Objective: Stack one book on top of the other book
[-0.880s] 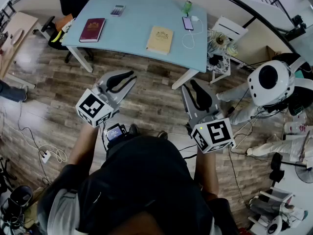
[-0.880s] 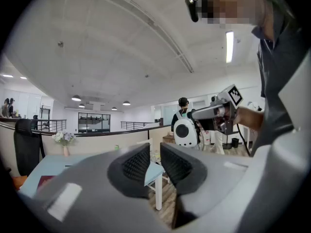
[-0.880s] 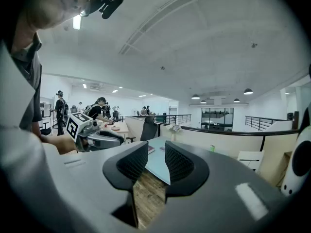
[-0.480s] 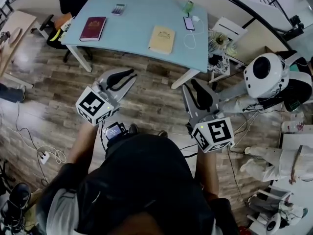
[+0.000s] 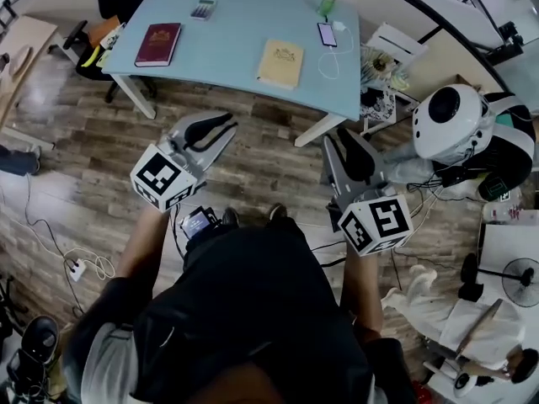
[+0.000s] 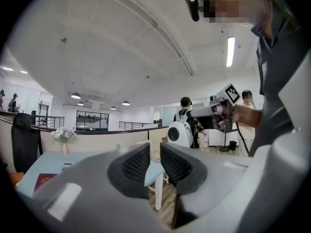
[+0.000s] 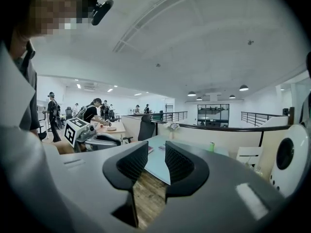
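Over the wooden floor [image 5: 269,158], short of the blue surface [image 5: 244,23], we hold both tools out with neither book in reach. We judge this to be the approach, before any pick: both books lie flat on the surface and nothing is stacked. The left tool [image 5: 229,130] is closed down to a slit and carries nothing. The right tool [image 5: 339,137] has its jaws a little apart, with only surface and floor showing through the gap.

The maroon book [image 5: 158,44] sits toward the left end of the surface. The tan book [image 5: 280,63] lies near the front edge, right of the middle, and the two are well apart with bare top between them. Each is cover up, and each has its long axis running away from us, from front edge toward far edge, its far end leaning slightly right in the head view. Which long side carries the spine we cannot tell.

Next, we reckon, we need to close on the surface, open one tool wide and bring it in low and level at one book's edge, since a flat book offers only its thin side to the jaws. The tan book by the front edge looks the easier reach. Carrying it across to the maroon one with long axes matched should give a square stack.
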The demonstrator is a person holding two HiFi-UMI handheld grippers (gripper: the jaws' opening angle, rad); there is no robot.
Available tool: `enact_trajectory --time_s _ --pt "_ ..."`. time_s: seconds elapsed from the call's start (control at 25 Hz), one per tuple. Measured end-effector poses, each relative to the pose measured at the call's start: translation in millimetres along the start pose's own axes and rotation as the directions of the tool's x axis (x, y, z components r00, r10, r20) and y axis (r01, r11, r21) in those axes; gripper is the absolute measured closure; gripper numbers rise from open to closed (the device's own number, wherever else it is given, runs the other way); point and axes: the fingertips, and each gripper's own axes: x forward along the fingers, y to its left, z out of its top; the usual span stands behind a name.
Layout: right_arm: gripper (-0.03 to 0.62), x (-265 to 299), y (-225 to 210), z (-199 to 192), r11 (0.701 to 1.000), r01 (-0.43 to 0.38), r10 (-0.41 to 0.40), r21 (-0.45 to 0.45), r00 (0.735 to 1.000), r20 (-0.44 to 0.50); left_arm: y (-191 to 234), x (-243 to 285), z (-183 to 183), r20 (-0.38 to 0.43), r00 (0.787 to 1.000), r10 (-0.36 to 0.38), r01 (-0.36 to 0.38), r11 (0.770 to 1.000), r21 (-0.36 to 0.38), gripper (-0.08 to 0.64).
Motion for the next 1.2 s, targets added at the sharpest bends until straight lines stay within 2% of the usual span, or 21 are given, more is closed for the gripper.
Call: enact_trajectory --time_s 0.16,0.48,0.76,0.96,1.2 --pt "0.502 11.2 -4.9 -6.2 1.0 -0.013 0.013 0.014 1.0 -0.011 5.1 4.1 -3.5 -0.007 1.0 0.002 -0.002 1.0 -0.005 0.495" --pt "0.502 48.5 -33.0 -14.6 0.998 -0.058 0.059 0.04 0.998 -0.022 31.0 15.9 -16.7 -0.051 0.996 0.066 -0.068 0.997 -0.024 0.495" --pt "0.502 86.9 -69.8 -16.3 0.99 -0.126 0.127 0.061 0.992 -0.024 55.0 41.8 -25.5 -0.11 0.985 0.135 -0.139 0.99 -0.035 0.495" --pt "0.502 111.7 -98.6 -15.4 0.98 -0.188 0.189 0.067 0.982 -0.009 61.2 68.7 -8.6 -0.126 0.977 0.174 -0.181 0.982 -0.049 0.495" --pt "0.502 145.5 -129.3 -20.1 0.961 -0.265 0.267 0.081 0.964 -0.012 80.9 94.0 -11.2 -0.138 0.962 0.237 -0.241 0.97 -0.016 0.495"
